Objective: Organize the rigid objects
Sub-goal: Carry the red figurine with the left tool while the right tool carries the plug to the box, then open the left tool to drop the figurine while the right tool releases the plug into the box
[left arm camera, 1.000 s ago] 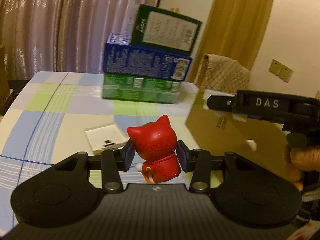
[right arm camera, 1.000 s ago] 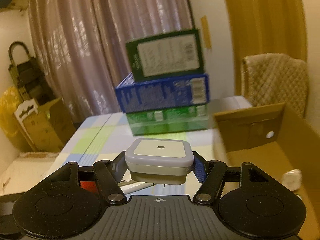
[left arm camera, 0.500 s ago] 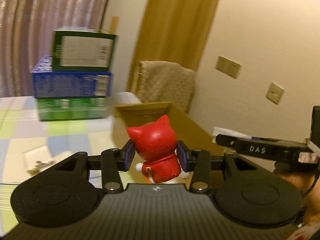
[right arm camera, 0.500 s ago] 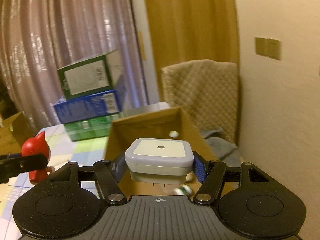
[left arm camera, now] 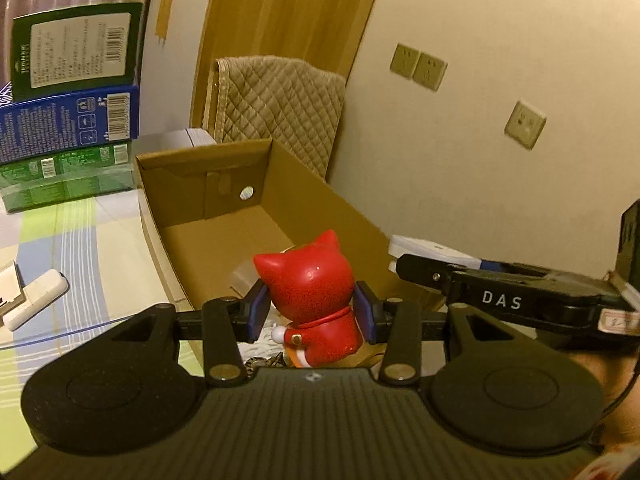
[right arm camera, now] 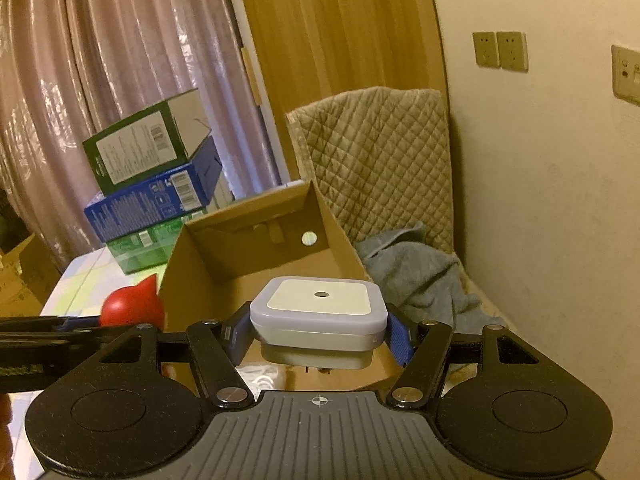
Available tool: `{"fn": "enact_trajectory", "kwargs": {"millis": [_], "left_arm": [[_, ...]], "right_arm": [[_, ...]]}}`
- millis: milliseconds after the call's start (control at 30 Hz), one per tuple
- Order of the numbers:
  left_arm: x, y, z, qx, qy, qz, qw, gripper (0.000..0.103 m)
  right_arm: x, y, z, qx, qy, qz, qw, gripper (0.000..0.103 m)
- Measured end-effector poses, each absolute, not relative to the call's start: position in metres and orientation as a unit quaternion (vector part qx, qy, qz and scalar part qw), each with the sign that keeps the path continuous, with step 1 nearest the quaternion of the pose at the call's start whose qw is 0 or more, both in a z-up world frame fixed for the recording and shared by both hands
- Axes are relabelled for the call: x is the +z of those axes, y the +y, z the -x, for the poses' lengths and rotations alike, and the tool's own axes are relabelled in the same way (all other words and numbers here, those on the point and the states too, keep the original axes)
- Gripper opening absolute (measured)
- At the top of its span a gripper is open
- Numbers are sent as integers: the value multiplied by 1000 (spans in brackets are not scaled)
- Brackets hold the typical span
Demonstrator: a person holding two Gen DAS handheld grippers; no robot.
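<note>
We see the left gripper (left arm camera: 310, 312) clenched narrowly on a red cat figure (left arm camera: 314, 292), one blue pad (left arm camera: 256, 312) pressed to each flank at about shoulder height; the cat stands upright between them, back to the camera, ears up. It hangs over the near end of an open cardboard box (left arm camera: 304, 188), above some pale items on the box floor that we cannot make out. The right gripper (right arm camera: 318, 336) grips a white square plug-in device (right arm camera: 318, 312) by its two sides, jaws about half spread, pads tight against the casing, flat face up with a small dark dot in the middle. That device also sits over the box's near end, inside its right wall. From the left wrist view the right gripper comes in from the right, beside the cat and apart from it; from the right wrist view the cat's head shows at the left, outside the box's left wall line. On the checked tablecloth (left arm camera: 80, 248) left of the box lies a small white block (left arm camera: 36, 296). Behind, three cartons are stacked (left arm camera: 68, 108), green on blue on green. A quilted chair (left arm camera: 280, 112) stands past the box.
</note>
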State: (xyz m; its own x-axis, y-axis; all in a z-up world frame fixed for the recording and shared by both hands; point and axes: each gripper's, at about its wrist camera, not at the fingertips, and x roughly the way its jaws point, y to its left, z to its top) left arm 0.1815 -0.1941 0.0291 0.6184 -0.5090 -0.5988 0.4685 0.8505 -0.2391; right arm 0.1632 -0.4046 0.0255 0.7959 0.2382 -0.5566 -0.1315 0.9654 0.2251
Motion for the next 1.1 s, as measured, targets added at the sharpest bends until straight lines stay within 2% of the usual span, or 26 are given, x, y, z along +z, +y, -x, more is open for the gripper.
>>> {"fn": "enact_trajectory", "kwargs": {"millis": [400, 1100], "left_arm": [[-8, -214, -194, -279, 380, 12, 882, 39], [-19, -219, -195, -274, 385, -20, 881, 40]], "right_arm": [[10, -413, -174, 95, 317, -95, 939, 63], [1, -407, -176, 99, 327, -89, 935, 63]]}}
